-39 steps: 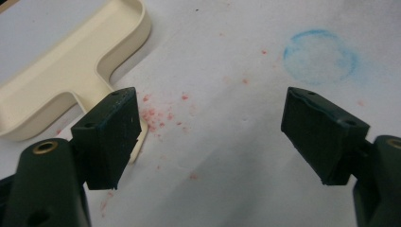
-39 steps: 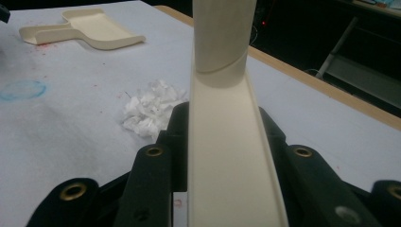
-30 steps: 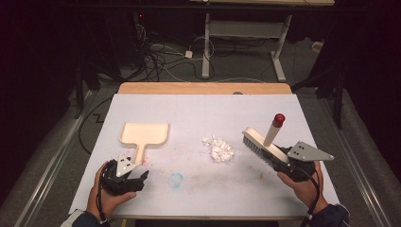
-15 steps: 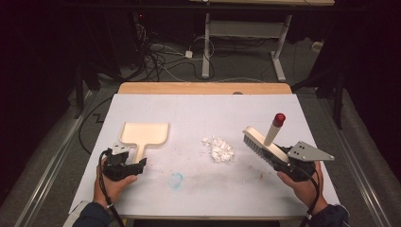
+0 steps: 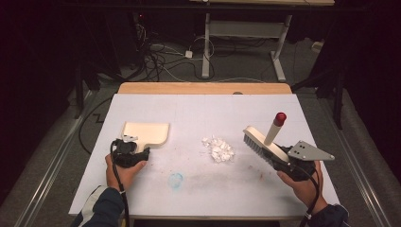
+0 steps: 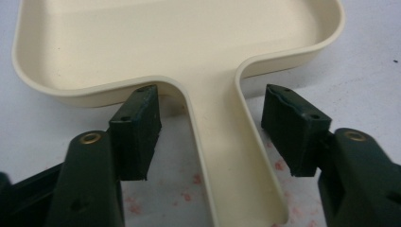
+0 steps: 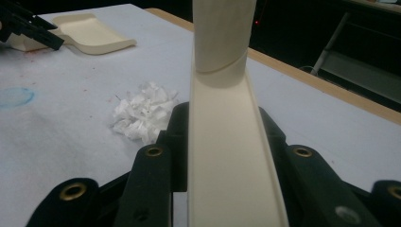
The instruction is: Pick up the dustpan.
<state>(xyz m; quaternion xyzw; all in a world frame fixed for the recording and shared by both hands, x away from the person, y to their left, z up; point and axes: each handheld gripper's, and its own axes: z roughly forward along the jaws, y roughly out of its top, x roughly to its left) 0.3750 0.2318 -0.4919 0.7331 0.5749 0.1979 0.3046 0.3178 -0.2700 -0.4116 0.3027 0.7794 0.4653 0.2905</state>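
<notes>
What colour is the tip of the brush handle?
Red. The tip of the brush handle shows best in the high view.

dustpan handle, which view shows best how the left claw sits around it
The left gripper view: the dustpan handle runs between the left claw, whose jaws have just been closing, with gaps either side. The high view hides it under the claw; the right gripper view shows the pan far off.

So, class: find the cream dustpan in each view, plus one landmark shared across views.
High view: dustpan left of centre, handle toward the person.
Left gripper view: fills the top, handle between open jaws.
Right gripper view: top-left corner.
Shared landmark: white paper scraps, high and right gripper views.
</notes>
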